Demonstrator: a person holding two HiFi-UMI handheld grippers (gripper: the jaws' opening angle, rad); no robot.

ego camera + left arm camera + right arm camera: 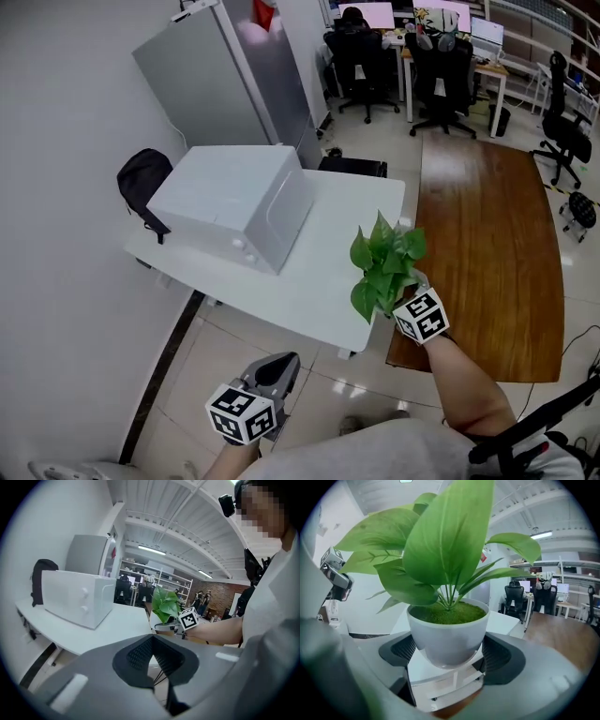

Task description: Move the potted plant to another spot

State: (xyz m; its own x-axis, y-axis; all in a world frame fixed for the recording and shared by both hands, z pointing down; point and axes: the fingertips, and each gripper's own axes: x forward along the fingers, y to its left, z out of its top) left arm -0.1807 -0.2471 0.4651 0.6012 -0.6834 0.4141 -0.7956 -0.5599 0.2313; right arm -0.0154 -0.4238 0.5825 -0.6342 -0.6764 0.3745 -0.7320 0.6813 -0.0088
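Plant [384, 267]: hanging upright at mid-frame in the head view, over the right edge of the white surface [309, 291], wooden surface [487, 244] just to the right.
Right gripper [449, 651]: clamping the pot on both sides.
Left gripper [279, 364]: hanging at lower left, jaws pressing together on nothing, well apart from plant.
Axis: stems pointing straight up; any set-down probably calling for a level base.

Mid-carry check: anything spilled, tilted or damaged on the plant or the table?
Nothing stands out. The pot sits upright between the right gripper's jaws, soil in place, leaves whole; the white table shows no spill.
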